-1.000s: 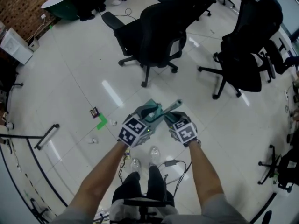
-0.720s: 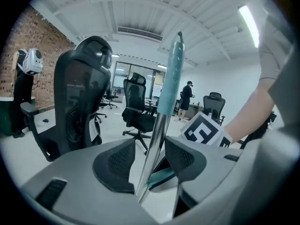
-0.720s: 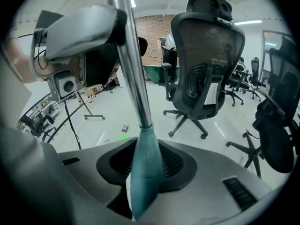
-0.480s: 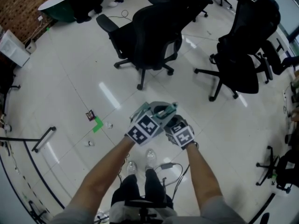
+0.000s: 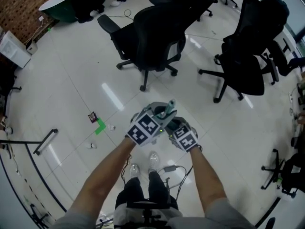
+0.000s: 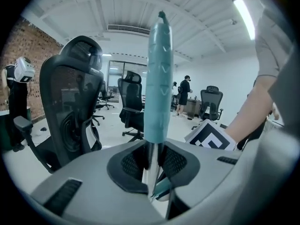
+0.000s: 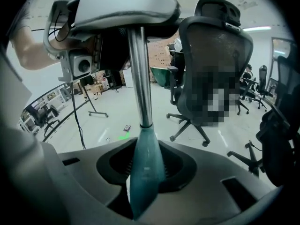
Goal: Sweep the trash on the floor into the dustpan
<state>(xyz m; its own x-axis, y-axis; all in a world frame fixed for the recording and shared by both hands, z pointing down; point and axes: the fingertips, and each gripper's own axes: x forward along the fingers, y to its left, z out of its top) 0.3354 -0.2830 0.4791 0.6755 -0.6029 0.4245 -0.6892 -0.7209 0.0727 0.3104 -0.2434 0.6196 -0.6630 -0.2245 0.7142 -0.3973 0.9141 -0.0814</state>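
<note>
You stand on a glossy white tiled floor [image 5: 66,80] that mirrors the ceiling lights. The trash lies to your left, well apart from both tools: a small dark wrapper [image 5: 92,117] just beside a green strip [image 5: 99,127], with two white scraps [image 5: 111,127] nearer you. Two black office chairs [image 5: 157,27] stand on the far side, more of them to the right, and a brick wall [image 5: 24,4] closes the far left corner. A black cable [image 5: 174,168] lies by your shoes [image 5: 153,159].

Your left hand-held gripper [image 6: 151,163] has just been closing, and its jaws now pinch the metal shaft of a long handle [image 6: 158,78], right under its teal grip. Your right hand-held gripper [image 7: 140,170] is clamped narrow on the teal cone lower down the same handle, just beside the left one.
</note>
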